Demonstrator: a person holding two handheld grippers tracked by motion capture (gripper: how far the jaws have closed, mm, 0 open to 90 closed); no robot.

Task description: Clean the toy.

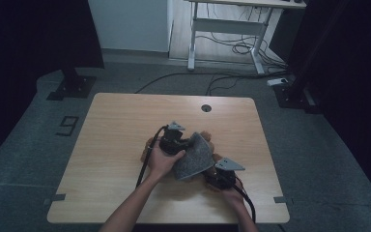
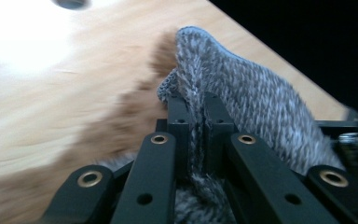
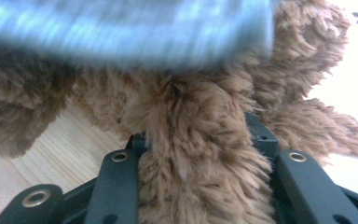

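The left hand [image 1: 160,162] reaches in from the bottom of the high view, forearm angled up and to the right, and wraps the body of the left gripper [image 1: 187,144], whose grey plate tops it and whose cable trails back toward the table's near edge. Its jaws are pressed together on a fold of the grey knitted garment [image 2: 242,98] — in the left gripper view the knit's edge runs straight down between the two black pads. The garment spreads away from those jaws to the right, toward the right gripper [image 1: 211,175].

The right hand [image 1: 232,195] sits low and near the table's front edge, forearm almost straight up the high view. Its jaws pinch a limb of the brown plush toy [image 3: 200,154], the fur bulging between and above them. The garment lies over the toy just ahead of the right jaws, blurred there. Both rest on the wooden table [image 1: 116,125], between the two grippers.
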